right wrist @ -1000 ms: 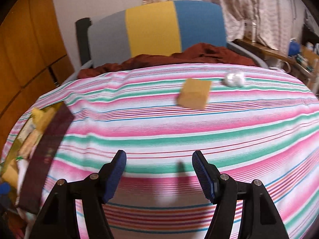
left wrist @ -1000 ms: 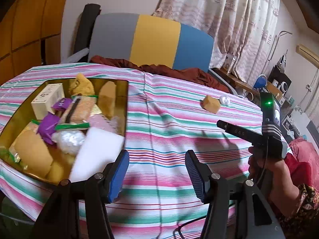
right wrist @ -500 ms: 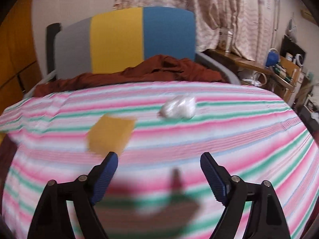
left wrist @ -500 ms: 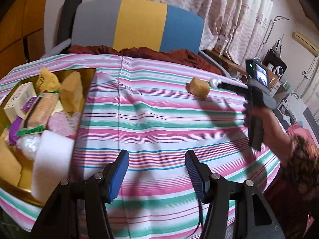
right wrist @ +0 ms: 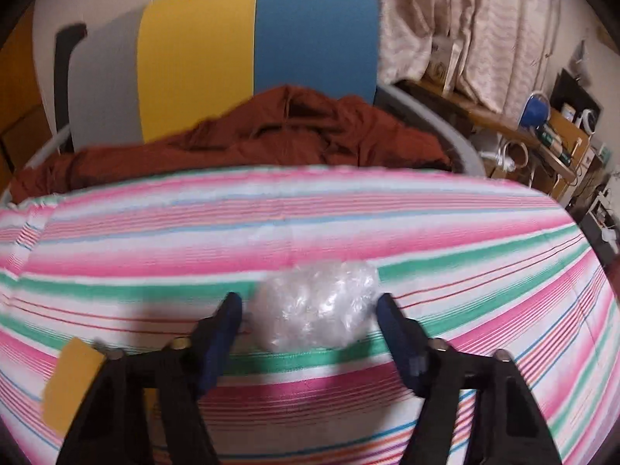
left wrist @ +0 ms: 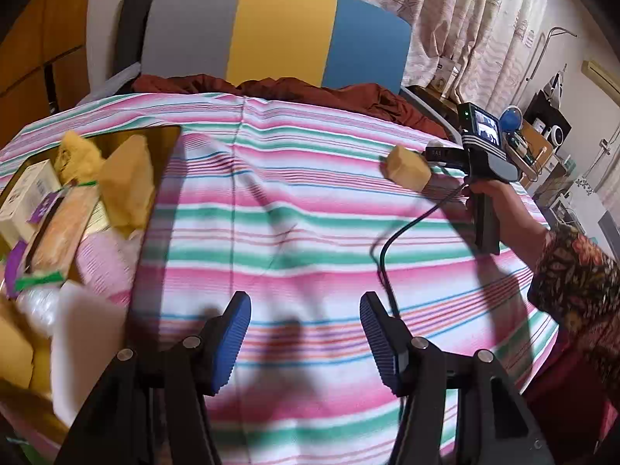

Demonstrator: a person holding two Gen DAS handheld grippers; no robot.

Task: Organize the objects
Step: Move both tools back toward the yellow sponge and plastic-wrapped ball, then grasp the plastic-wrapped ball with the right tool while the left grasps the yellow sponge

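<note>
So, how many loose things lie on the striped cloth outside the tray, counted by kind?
Yellow sponge block: 1
Crumpled clear plastic bundle: 1, between the closing jaws of the right gripper
Total: 2

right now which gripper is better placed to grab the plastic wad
Right. The right gripper has the plastic wad between its closing jaws; the left gripper hovers over bare cloth near the tray.
</note>
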